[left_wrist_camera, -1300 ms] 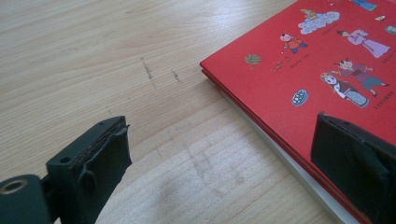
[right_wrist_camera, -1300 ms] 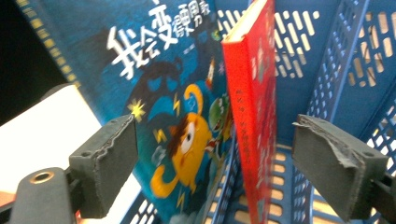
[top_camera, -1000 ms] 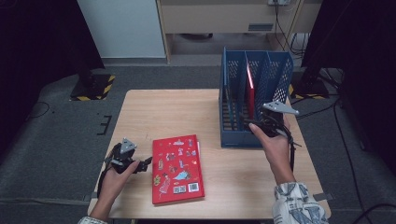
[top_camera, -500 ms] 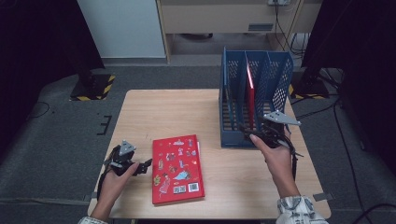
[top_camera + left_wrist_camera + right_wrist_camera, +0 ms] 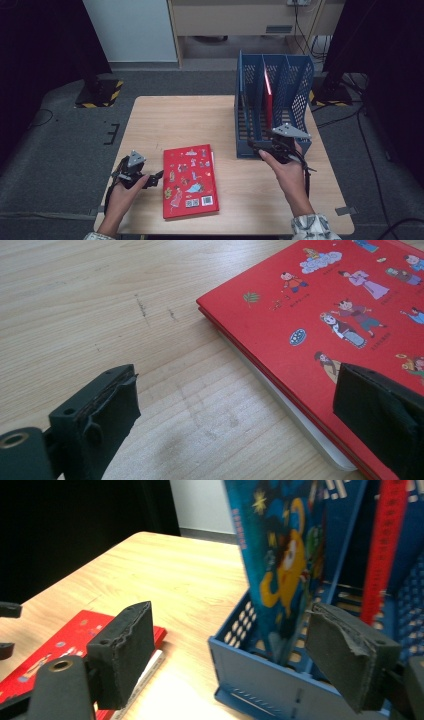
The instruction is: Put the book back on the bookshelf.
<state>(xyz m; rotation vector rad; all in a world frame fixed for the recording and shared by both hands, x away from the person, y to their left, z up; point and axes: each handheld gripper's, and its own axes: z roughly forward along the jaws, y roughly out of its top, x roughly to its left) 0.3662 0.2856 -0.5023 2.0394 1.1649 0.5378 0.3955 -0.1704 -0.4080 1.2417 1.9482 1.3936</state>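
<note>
Two grippers are being held over a table [image 5: 175,115], and the thing nearest them is a red book [image 5: 190,181] that is lying flat, cover up, near the table's front edge. The left gripper [image 5: 152,178] is being held just left of the book, pointing at its left edge; its jaws are standing wide apart with nothing between them, one over bare wood and the other over the book's cover [image 5: 350,315], as seen in the left gripper view. Whether that jaw is touching the cover cannot be told.

To the right of the book and behind it, a blue rack [image 5: 300,85] is standing on the table. A red folder [image 5: 269,102] is standing upright in its middle compartment, and a blue book [image 5: 280,565] is leaning in the compartment nearest the red book. The right gripper [image 5: 256,148] is being held at the rack's front left corner, well apart from the red book. Its jaws have just been closing a little, yet they are standing open, with nothing gripped; the rack's front wall [image 5: 260,680] is being seen beyond the gap.
</note>
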